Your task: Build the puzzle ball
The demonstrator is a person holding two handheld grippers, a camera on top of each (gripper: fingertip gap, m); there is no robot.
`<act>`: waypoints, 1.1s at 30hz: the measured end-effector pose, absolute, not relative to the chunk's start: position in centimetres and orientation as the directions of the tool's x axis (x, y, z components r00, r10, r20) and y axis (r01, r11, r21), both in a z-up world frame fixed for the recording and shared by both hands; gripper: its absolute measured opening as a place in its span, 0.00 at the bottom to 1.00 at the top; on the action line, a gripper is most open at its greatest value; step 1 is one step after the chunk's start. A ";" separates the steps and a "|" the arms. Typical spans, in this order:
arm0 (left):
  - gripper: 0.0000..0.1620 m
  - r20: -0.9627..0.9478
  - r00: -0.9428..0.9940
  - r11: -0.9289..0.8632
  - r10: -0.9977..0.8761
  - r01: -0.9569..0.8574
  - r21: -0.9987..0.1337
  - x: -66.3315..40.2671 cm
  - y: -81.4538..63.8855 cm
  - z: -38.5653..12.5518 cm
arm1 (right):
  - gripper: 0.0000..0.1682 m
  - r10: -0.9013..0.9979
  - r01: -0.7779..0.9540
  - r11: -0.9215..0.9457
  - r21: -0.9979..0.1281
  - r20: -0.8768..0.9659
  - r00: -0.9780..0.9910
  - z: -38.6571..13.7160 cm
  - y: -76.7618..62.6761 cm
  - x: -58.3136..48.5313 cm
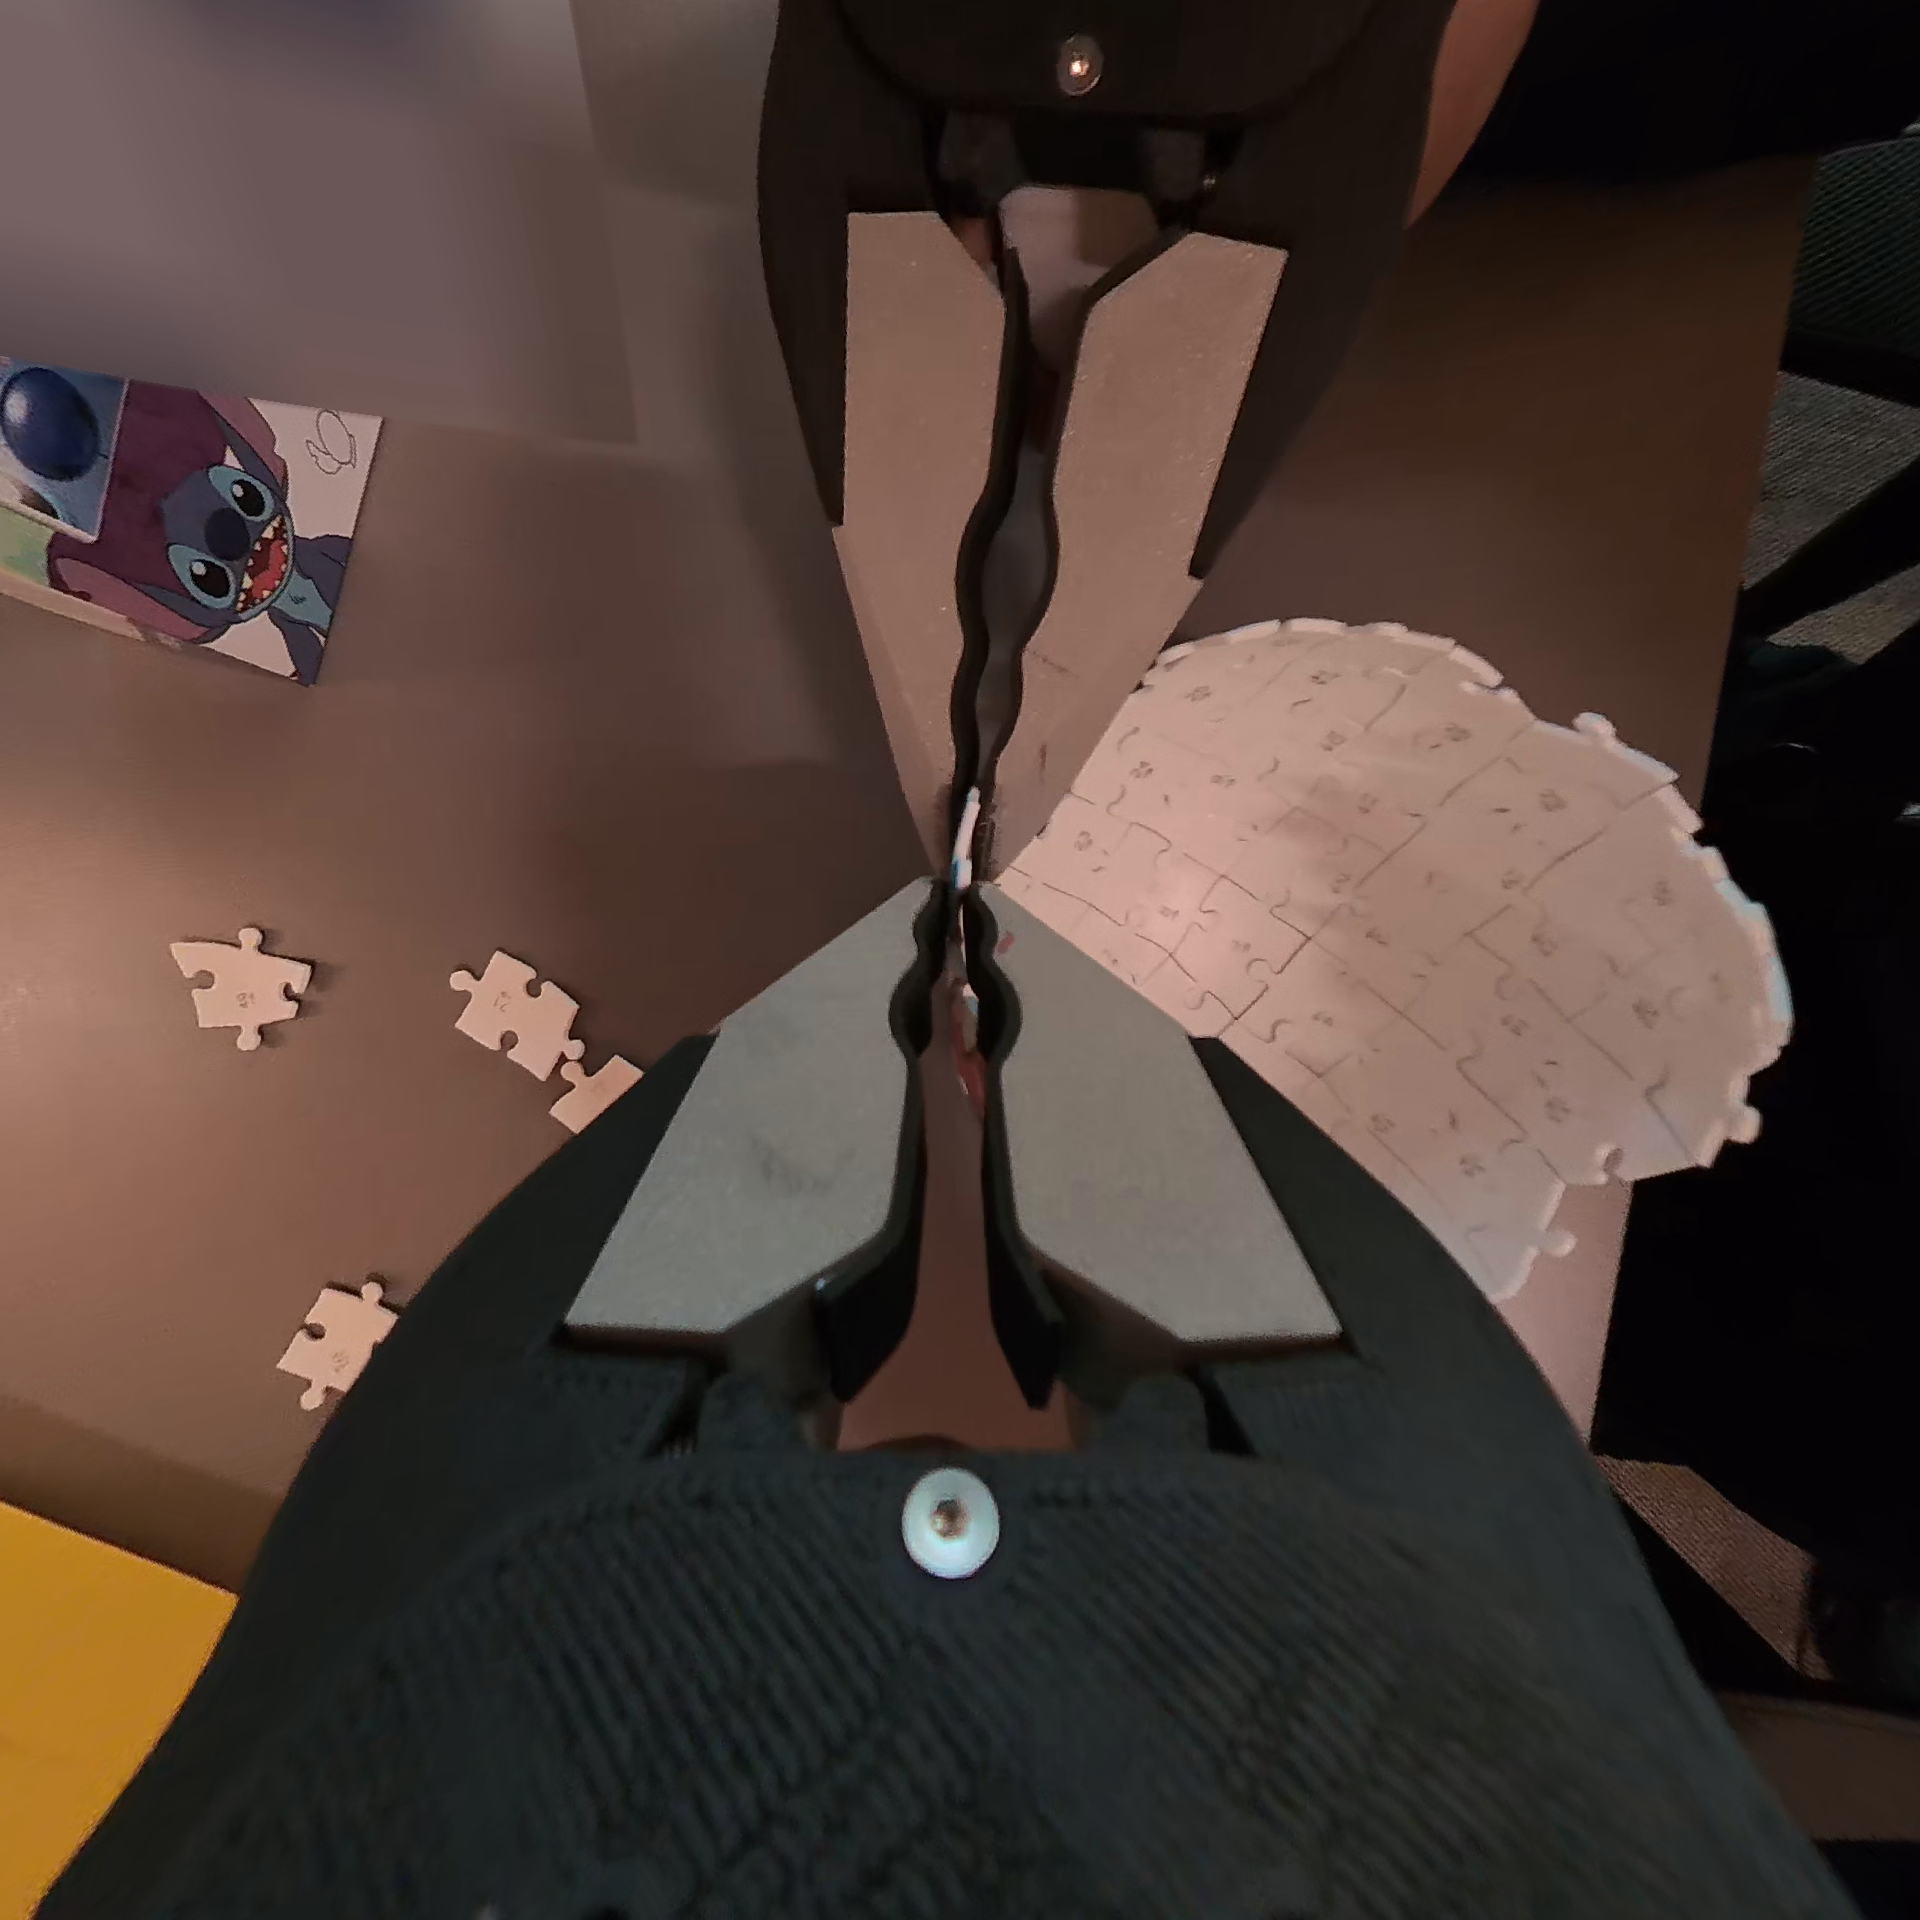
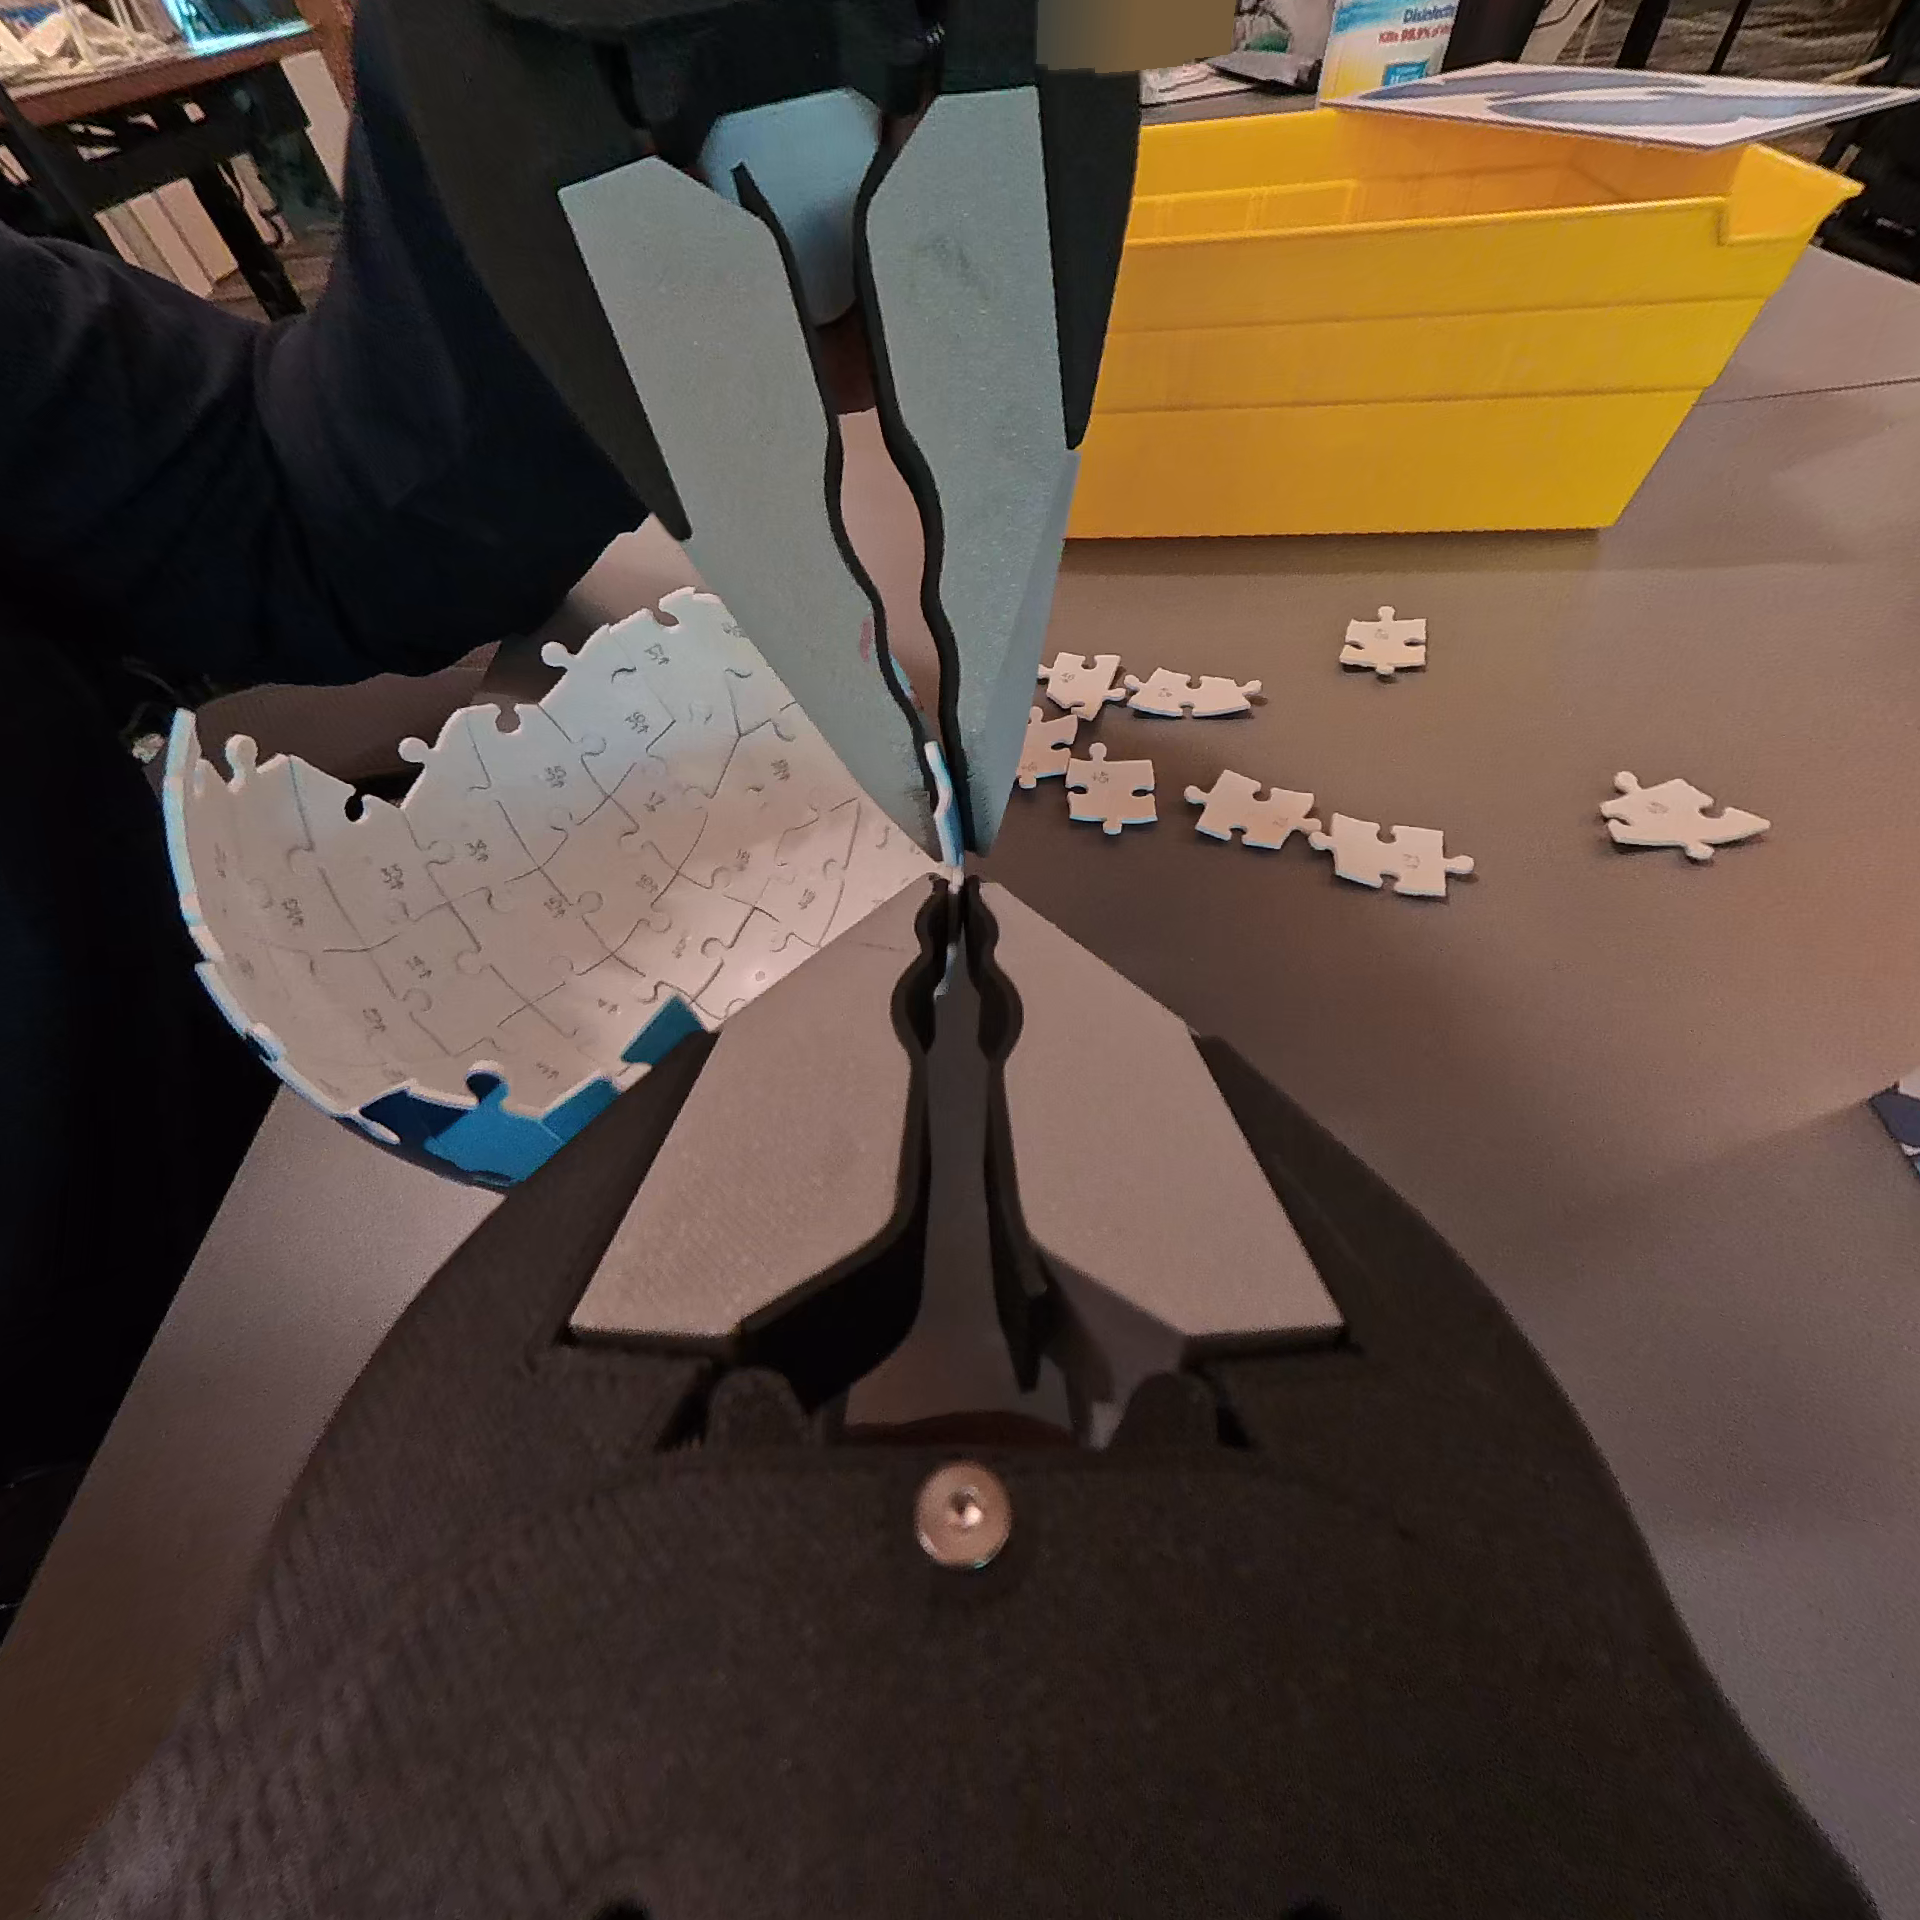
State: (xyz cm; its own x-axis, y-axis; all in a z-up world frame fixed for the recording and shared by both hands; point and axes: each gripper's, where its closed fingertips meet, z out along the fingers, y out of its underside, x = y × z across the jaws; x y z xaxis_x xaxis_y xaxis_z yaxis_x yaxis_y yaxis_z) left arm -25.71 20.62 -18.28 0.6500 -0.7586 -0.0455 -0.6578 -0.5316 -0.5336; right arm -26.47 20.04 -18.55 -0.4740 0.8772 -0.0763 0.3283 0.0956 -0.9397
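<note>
The half-built puzzle ball (image 1: pixel 1403 904) is a curved white shell of joined pieces, blue on the outside (image 2: pixel 499 1143), held above the grey table. My left gripper (image 1: pixel 958 896) is shut on the shell's rim; the shell spreads to its right. My right gripper (image 2: pixel 958 885) is shut on the same rim from the opposite side, tip to tip with the left gripper (image 2: pixel 951 831). The right gripper (image 1: pixel 971 831) comes down from the top of the left wrist view. The pads hide the exact spot they pinch. Loose white pieces (image 1: pixel 244 987) (image 2: pixel 1392 852) lie on the table.
A yellow bin (image 2: pixel 1403 343) stands at the back of the table (image 2: pixel 1558 1039), with a flat printed sheet on its rim. A cartoon picture card (image 1: pixel 197 520) lies far left. A person's dark sleeve (image 2: pixel 208 416) is behind the shell. The table edge (image 1: pixel 1662 1039) runs close by the shell. Both grippers' tips are roughly 20 cm from the cartoon picture card (image 1: pixel 197 520).
</note>
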 end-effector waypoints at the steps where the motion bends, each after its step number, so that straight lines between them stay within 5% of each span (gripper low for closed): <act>1: 0.00 -0.045 0.648 -0.529 -0.761 -0.659 -0.534 -25.7 20.6 -18.3 | 0.00 0.875 0.321 0.102 -0.942 -0.069 -0.479 -18.5 20.0 -26.5; 33: 0.00 -0.064 0.642 -0.513 -0.764 -0.664 -0.544 -26.1 20.3 -18.1 | 0.07 0.851 0.325 0.011 -0.946 -0.162 -0.499 -17.8 20.3 -25.9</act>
